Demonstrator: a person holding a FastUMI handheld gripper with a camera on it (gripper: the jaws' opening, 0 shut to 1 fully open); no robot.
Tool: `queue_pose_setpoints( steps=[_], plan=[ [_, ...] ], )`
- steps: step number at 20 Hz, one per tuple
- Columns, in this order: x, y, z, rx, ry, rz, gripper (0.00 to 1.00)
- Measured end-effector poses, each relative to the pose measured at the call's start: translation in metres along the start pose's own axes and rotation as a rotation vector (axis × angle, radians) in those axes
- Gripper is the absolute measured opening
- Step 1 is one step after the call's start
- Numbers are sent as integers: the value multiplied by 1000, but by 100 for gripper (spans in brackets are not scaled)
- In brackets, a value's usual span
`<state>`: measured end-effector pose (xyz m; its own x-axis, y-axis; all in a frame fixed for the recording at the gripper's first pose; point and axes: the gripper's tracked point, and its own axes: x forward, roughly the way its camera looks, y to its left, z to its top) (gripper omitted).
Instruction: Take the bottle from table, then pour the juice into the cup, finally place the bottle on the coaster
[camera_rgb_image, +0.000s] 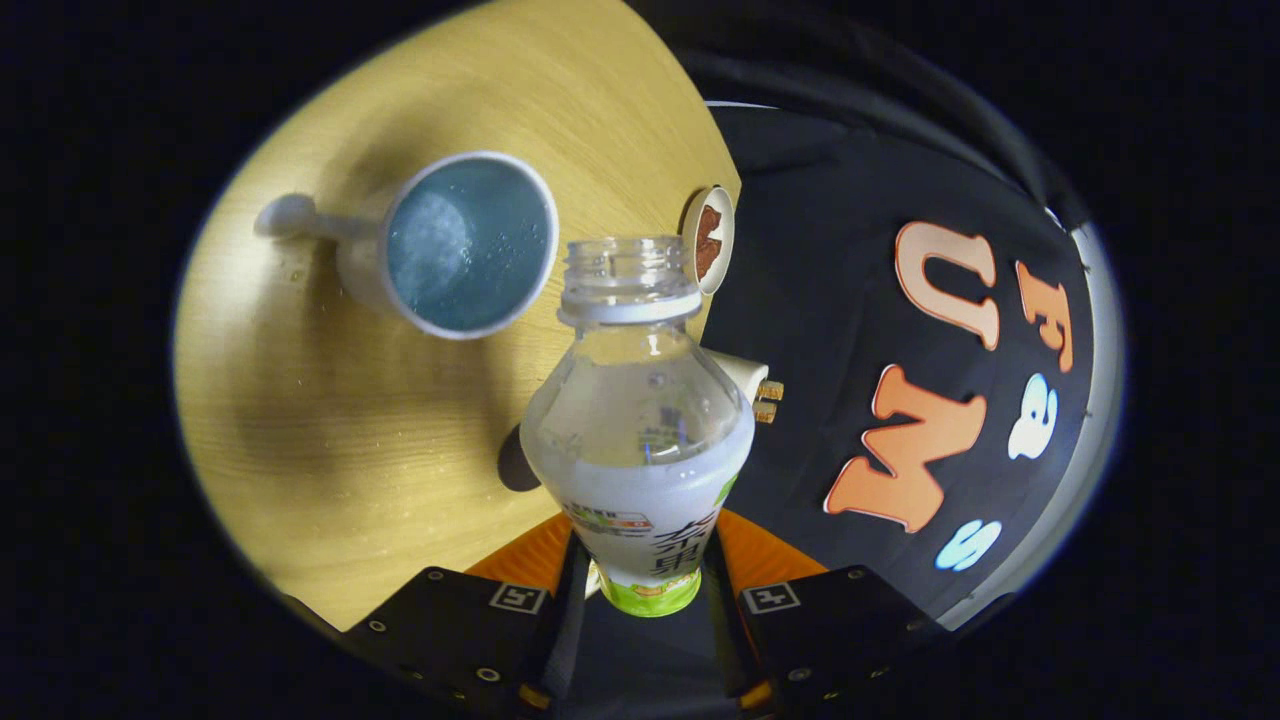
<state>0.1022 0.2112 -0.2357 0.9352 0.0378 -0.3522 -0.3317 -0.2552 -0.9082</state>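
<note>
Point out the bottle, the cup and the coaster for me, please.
bottle (640, 420): gripper view, clear shoulder.
cup (470, 245): gripper view, inside its blue bowl.
coaster (709, 240): gripper view, brown face.

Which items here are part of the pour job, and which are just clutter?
Job: bottle, uncapped, clamped between the fingers of the gripper; cup on the table, liquid inside; coaster at the table's edge beyond the bottle.
Clutter: white plug behind the bottle.
</note>
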Motion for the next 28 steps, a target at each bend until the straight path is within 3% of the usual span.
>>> queue_pose_setpoints(
  steps=[8,18,28],
  plan=[
    [-8,-1,-8,538,-42,147,57],
    [8,-39,-42,1192,-134,220,56],
    [81,-33,-47,1562,-257,270,57]
  ],
)
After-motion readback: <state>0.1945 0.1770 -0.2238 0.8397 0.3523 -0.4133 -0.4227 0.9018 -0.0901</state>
